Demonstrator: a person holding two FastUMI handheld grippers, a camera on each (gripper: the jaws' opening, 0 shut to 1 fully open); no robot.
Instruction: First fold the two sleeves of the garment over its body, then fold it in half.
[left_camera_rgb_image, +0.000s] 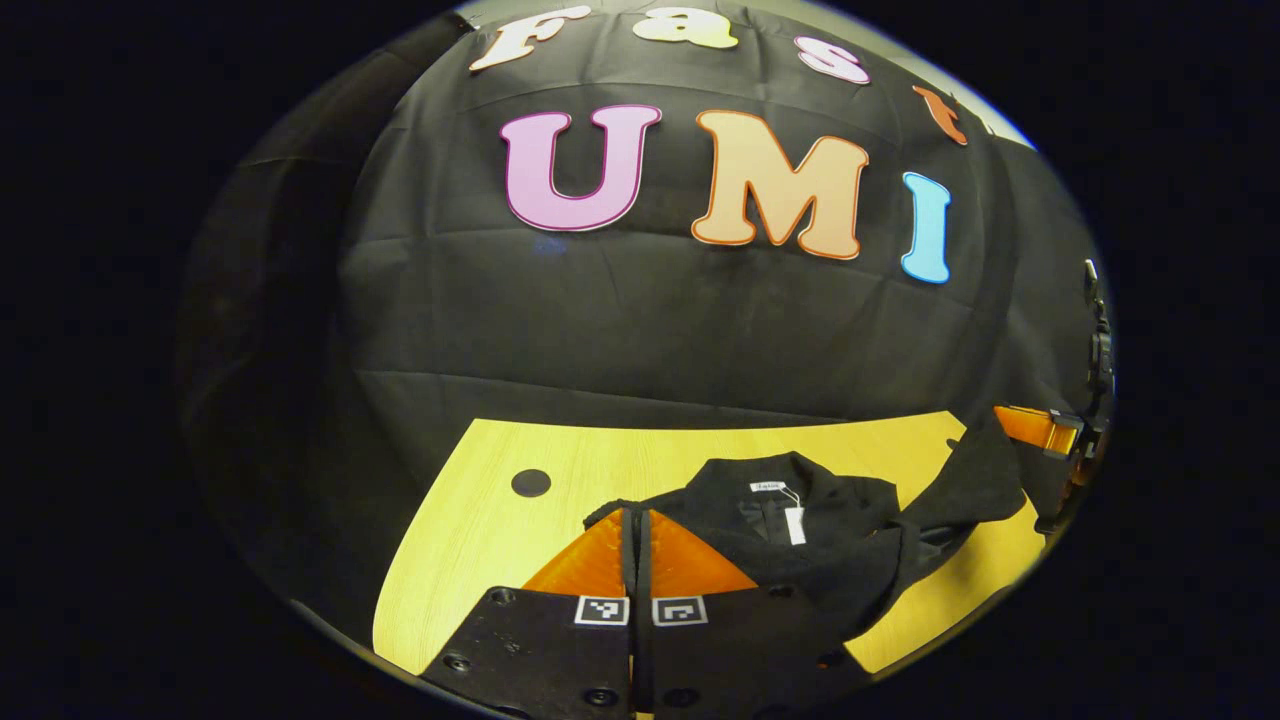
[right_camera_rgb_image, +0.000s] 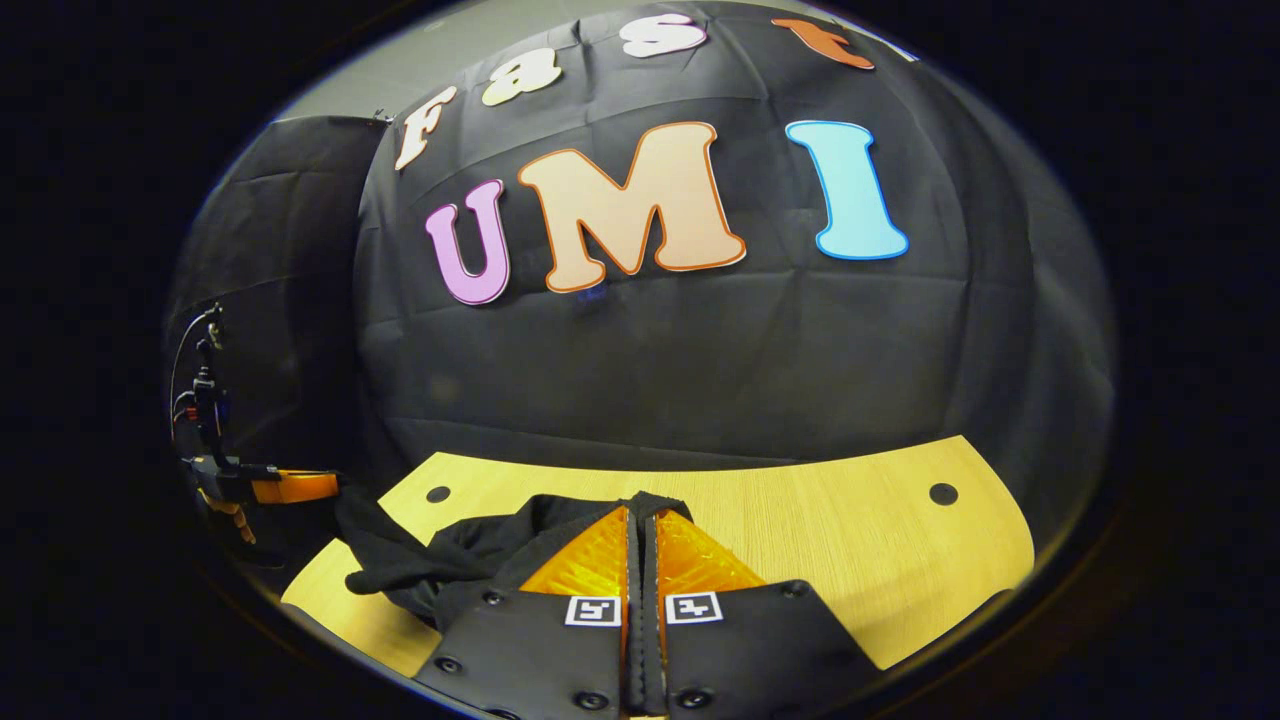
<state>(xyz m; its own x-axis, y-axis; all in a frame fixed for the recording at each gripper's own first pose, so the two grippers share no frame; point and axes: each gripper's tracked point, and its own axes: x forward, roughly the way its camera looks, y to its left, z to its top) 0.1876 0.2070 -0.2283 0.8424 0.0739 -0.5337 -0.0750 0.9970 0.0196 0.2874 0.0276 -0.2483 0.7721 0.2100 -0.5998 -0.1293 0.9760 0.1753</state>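
A black jacket (left_camera_rgb_image: 800, 530) with a white neck label and hang tag is seen lying rumpled on the yellow wooden table (left_camera_rgb_image: 470, 540), one sleeve (left_camera_rgb_image: 975, 480) lifted off at its far side. The left gripper (left_camera_rgb_image: 636, 520) is pressed together on the jacket's near edge. The right gripper (right_camera_rgb_image: 640, 515) is likewise clamped on black fabric.

Right gripper (right_camera_rgb_image: 640, 520): fingers pressed together at bottom centre, a fold of the black fabric garment (right_camera_rgb_image: 455, 555) pinched at their tips. Rest of the garment is bunched left of the fingers on the light wooden table (right_camera_rgb_image: 850, 540). One round dark hole (right_camera_rgb_image: 943, 493) in the tabletop far right, another (right_camera_rgb_image: 438, 494) ahead-left. Left gripper (right_camera_rgb_image: 300, 487) far left, holding cloth off the table's edge.
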